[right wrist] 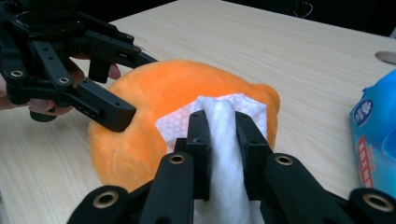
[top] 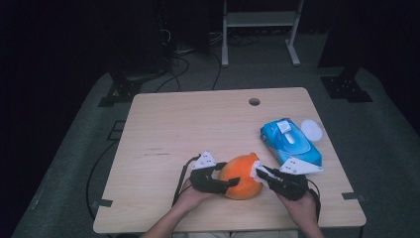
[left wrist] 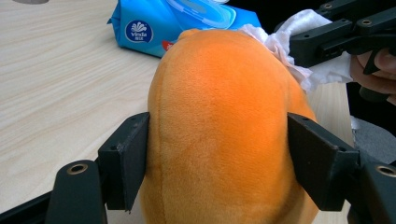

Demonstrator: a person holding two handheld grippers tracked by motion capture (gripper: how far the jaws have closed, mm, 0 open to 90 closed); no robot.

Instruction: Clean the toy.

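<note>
From above I see the wooden table (top: 198, 129) with an orange plush toy (top: 241, 176) near its front edge. My left gripper (top: 224, 184) clasps the toy from its left side, jaws on either side of it. My right gripper (top: 258, 171) meets the toy's right end, a white wipe (top: 255, 168) pinched at its tips against the plush. A blue wipes pack (top: 291, 142) lies just behind the right gripper, a white lid (top: 311, 129) beside it.
</note>
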